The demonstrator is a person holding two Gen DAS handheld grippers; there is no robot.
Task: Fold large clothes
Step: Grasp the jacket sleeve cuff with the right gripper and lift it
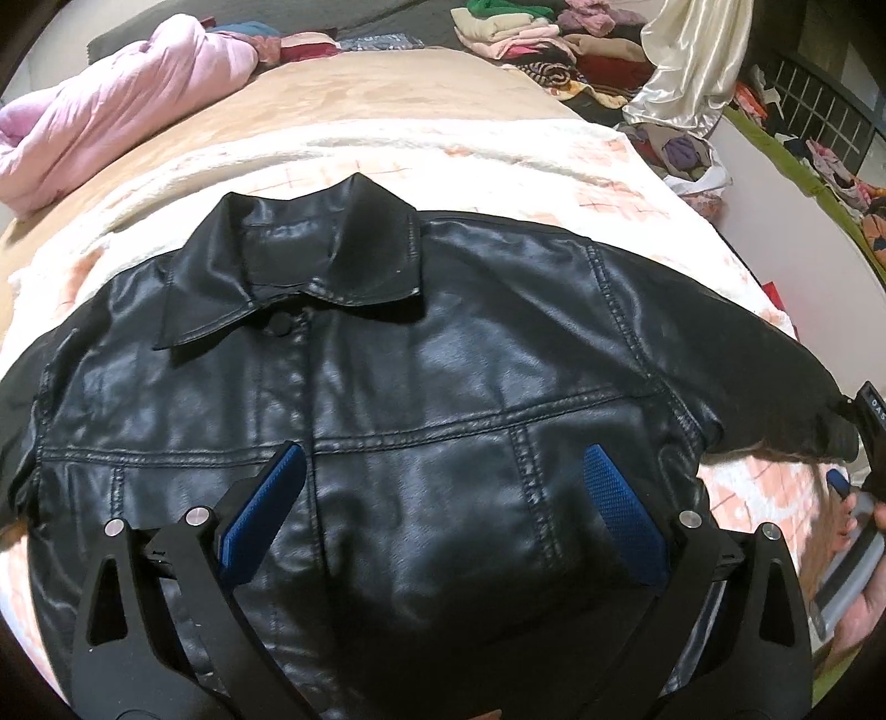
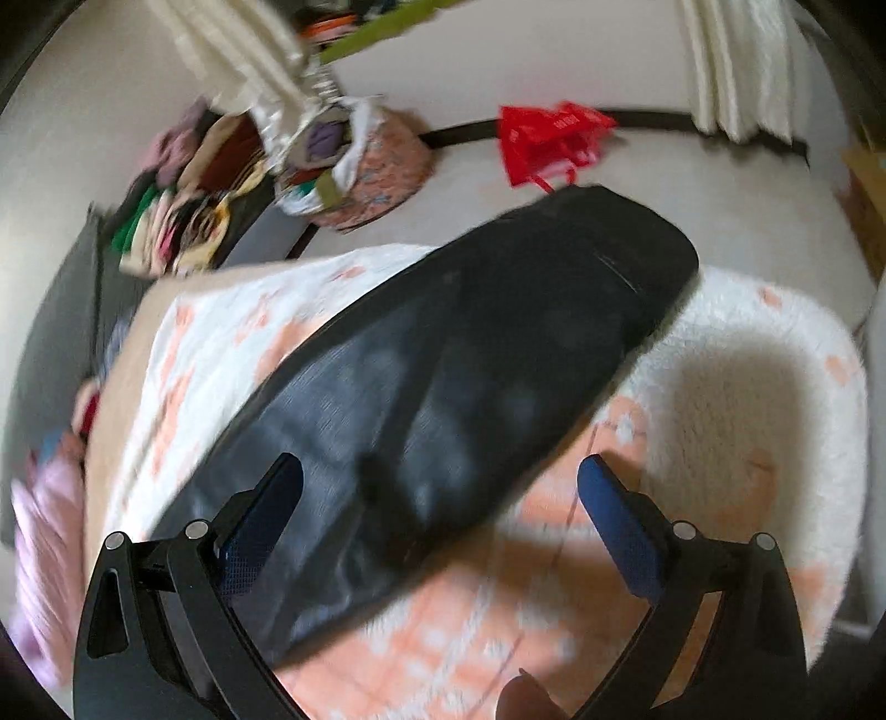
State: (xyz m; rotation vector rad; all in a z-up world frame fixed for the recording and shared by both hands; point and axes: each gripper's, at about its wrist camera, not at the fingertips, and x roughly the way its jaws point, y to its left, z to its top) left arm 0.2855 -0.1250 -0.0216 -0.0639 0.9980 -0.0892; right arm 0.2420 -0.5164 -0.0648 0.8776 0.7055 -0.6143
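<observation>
- The bed (image 1: 387, 94) takes up most of both views, covered with a fluffy white blanket (image 1: 554, 160) with peach checks, and a tan layer shows past it toward 12 o'clock.
- The black leather jacket (image 1: 443, 343) lies flat on that blanket, front up and buttoned, collar (image 1: 299, 266) pointing to 12 o'clock, sleeves spread out to 3 and 9.
- In the right wrist view one sleeve (image 2: 470, 376) runs diagonally from 7 to 1 o'clock over the blanket; this view is pretty blurry.
- A pink quilt (image 1: 111, 105) is bunched at 10 o'clock on the bed.
- Piles of folded clothes (image 1: 520, 33) sit at 12 to 1 o'clock, with a cream satin curtain (image 1: 686, 61) hanging beside them.
- A red bag (image 2: 548, 138) lies on the floor at 12 o'clock in the right view.
- Left tongs (image 1: 443, 498) hover over the jacket's lower front, spread wide apart, gripping nothing.
- Right tongs (image 2: 443, 509) are also gaping wide with nothing in them, straddling the sleeve's lower edge; can't tell if they touch it.
</observation>
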